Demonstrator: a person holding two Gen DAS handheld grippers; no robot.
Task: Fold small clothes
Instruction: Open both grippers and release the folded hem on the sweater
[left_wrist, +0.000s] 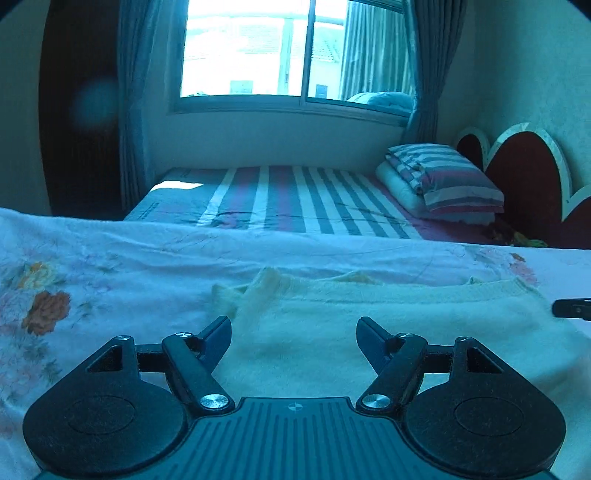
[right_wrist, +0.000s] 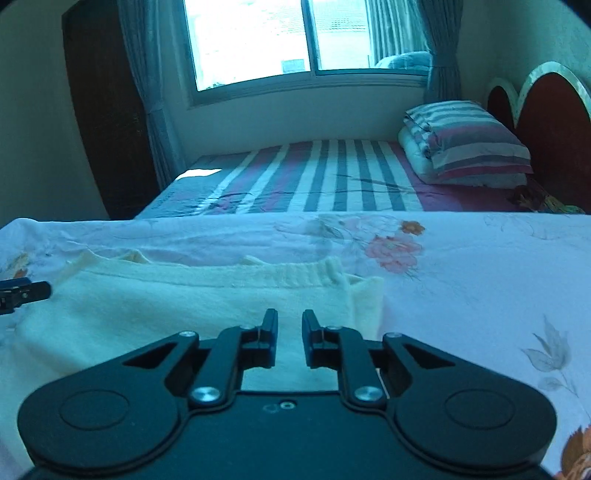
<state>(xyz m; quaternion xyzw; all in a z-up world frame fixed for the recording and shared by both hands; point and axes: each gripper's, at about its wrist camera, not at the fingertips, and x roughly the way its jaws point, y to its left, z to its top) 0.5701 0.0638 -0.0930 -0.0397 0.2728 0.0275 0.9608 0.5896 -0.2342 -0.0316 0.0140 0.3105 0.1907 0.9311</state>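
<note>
Over cream sweater (left_wrist: 332, 332), both grippers.

A bright window (left_wrist: 295, 51) fills the far wall, with grey curtains (left_wrist: 129, 110) hanging at both its sides. Below the window stands a bed with a striped sheet (left_wrist: 288, 199). A striped pillow (left_wrist: 447, 181) rests on folded bedding near the window's right corner, against a dark red scalloped headboard (left_wrist: 524, 173). Left of the window stands a dark wardrobe (right_wrist: 107, 122).
</note>
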